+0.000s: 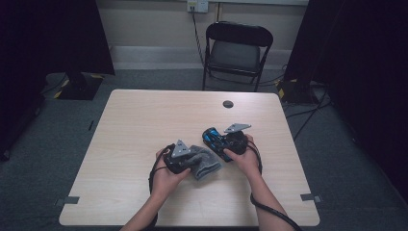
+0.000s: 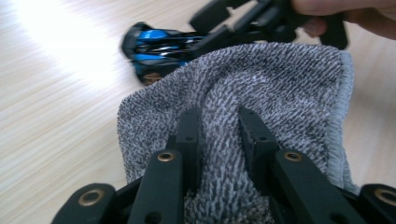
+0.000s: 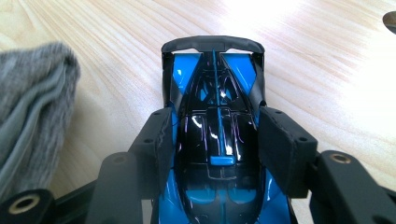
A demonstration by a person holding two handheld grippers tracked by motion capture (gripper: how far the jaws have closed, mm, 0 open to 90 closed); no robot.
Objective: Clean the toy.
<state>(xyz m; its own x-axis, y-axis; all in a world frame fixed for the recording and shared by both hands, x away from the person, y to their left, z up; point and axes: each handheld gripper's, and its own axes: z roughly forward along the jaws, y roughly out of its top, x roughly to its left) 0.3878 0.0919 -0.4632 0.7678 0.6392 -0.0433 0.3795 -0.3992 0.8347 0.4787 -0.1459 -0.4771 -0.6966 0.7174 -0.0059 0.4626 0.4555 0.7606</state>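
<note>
- The left gripper point(image 2: 218, 121) has its two black jaws drawn in on a raised fold of the grey cloth point(image 2: 261, 88); in the left gripper view the fold stands up between the pads, pinched from both sides.
- The right gripper point(image 3: 219, 140) holds the blue and black toy car point(image 3: 215, 116) across its body; in the right gripper view the pads press on the car's two flanks, the jaws about half spread to take its width.
- In the high view the left gripper point(image 1: 185, 158) sits at the near middle of the table point(image 1: 144, 120), with the person's left hand point(image 1: 166, 175) wrapped round its body.
- The grey cloth point(image 1: 206, 162) lies bunched on the table just to the right of that gripper, one part of it in the jaws.
- The right gripper point(image 1: 226, 140) is a little farther back and to the right, held by the right hand point(image 1: 245, 159).
- The toy car point(image 1: 212, 137) points away from the right hand toward the middle of the table, its rear wing at the far end in the right gripper view.
- The cloth and the car are close together; in the left gripper view the car point(image 2: 156, 46) shows just past the cloth's far edge, whether touching or not I cannot tell.
- The car seems to rest on or just above the table top.
- A black folding chair point(image 1: 235, 50) stands beyond the far edge of the table.
- A small dark round spot point(image 1: 228, 104) sits in the table top near that far edge.
</note>
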